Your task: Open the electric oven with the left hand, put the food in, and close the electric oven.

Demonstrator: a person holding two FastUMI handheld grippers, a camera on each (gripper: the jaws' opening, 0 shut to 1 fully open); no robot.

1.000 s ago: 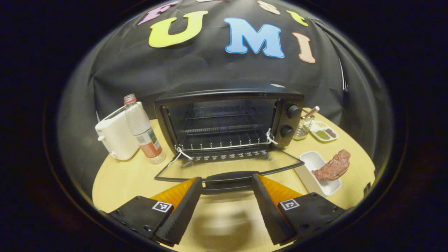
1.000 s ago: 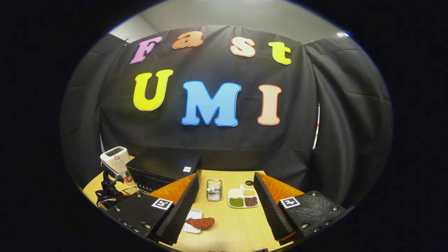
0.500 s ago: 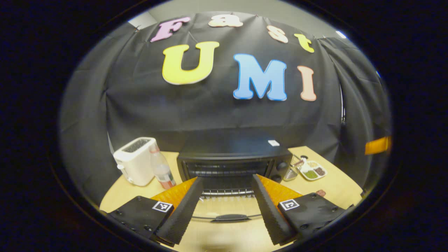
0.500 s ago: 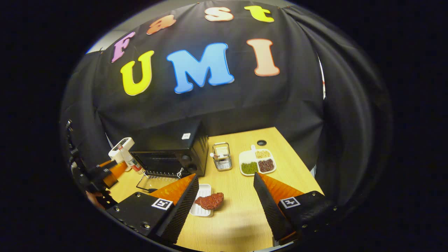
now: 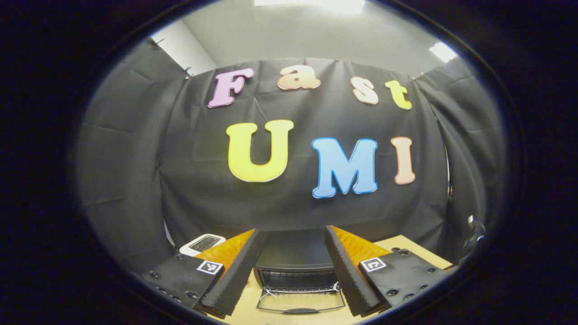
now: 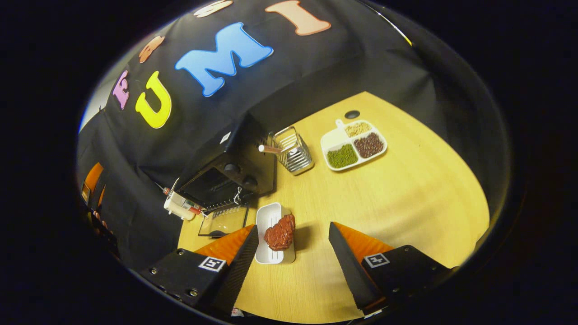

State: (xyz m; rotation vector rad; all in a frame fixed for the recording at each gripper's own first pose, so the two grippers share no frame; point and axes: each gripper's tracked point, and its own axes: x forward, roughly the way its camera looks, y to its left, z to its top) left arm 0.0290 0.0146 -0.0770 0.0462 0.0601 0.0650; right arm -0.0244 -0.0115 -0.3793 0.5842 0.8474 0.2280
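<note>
In the left gripper view, the left claw (image 5: 292,271) stands wide open with nothing between its fingers, raised well back from the electric oven (image 5: 294,266). The oven sits on the tabletop (image 5: 417,247) between the two fingers as seen from here, its glass door (image 5: 300,300) folded down flat toward the camera and the wire rack visible in the open cavity. A white toaster (image 5: 202,243) peeks out just beyond the claw's left finger, to the oven's side.

In the right gripper view, the right claw (image 6: 293,255) is also spread wide and holds nothing. It hangs above the tabletop (image 6: 406,194), and the food (image 6: 280,232), a reddish-brown piece of meat, lies between its fingers as seen from here, nearer the left one. The meat rests across the edge of a white tray (image 6: 269,234), partly overhanging it. The tray lies just beside the lowered door (image 6: 224,221) of the electric oven (image 6: 230,174), which stands open. Beside the oven on its far side stands a wire basket (image 6: 294,151), and near that a divided dish (image 6: 354,144) with green, dark red and pale grains. A bottle (image 6: 181,206) and the toaster show together at the oven's other side, too small to separate clearly. The left claw (image 6: 92,185) shows at the far left edge, orange and partly hidden.
</note>
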